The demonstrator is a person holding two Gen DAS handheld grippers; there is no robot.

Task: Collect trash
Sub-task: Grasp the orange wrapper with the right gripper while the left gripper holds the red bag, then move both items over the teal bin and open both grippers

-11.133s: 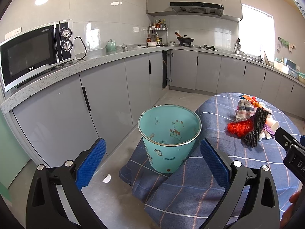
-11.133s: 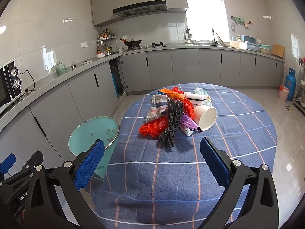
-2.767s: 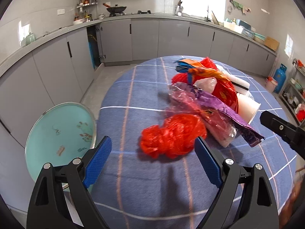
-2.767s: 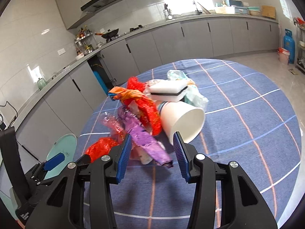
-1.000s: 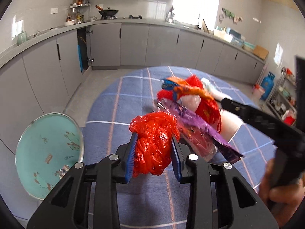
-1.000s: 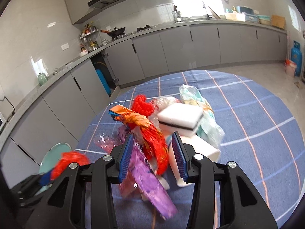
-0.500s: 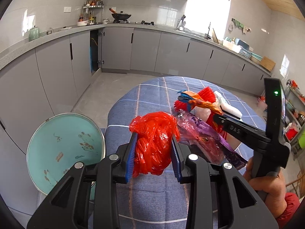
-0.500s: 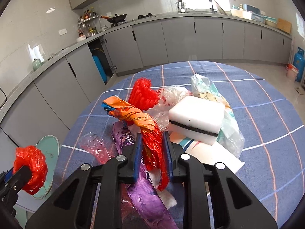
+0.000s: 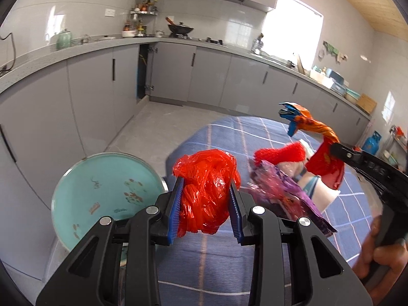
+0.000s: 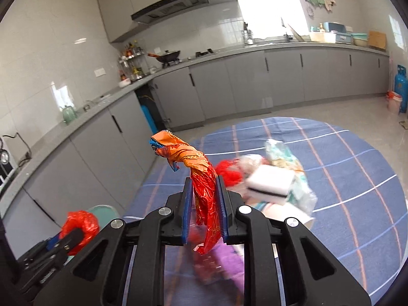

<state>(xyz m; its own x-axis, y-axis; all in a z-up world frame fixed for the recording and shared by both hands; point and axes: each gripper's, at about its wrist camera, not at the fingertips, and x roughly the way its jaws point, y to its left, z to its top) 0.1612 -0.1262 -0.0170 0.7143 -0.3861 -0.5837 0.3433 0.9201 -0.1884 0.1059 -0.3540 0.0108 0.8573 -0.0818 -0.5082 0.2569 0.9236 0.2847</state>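
Observation:
My left gripper [image 9: 206,210] is shut on a crumpled red plastic bag [image 9: 206,193], held above the table edge just right of the teal bin [image 9: 102,193]. The same red plastic bag [image 10: 80,225] shows at lower left in the right wrist view. My right gripper [image 10: 204,210] is shut on a twisted orange-red wrapper [image 10: 201,178], lifted clear of the trash pile; this orange-red wrapper [image 9: 318,148] hangs at right in the left wrist view. Left on the table are a purple wrapper [image 9: 283,193], a red mesh piece [image 9: 280,153], a white sponge [image 10: 270,181] and a white cup [image 10: 290,214].
The table wears a blue checked cloth [image 10: 357,168]. Grey kitchen cabinets [image 9: 107,94] run behind the bin and along the far wall. A blue gas bottle [image 10: 401,86] stands on the floor at far right. A person's hand [image 9: 382,260] grips the right tool.
The right gripper closed on the orange-red wrapper and raised it off the pile. The left gripper carried the red bag toward the bin side; the bin looks nearer and larger.

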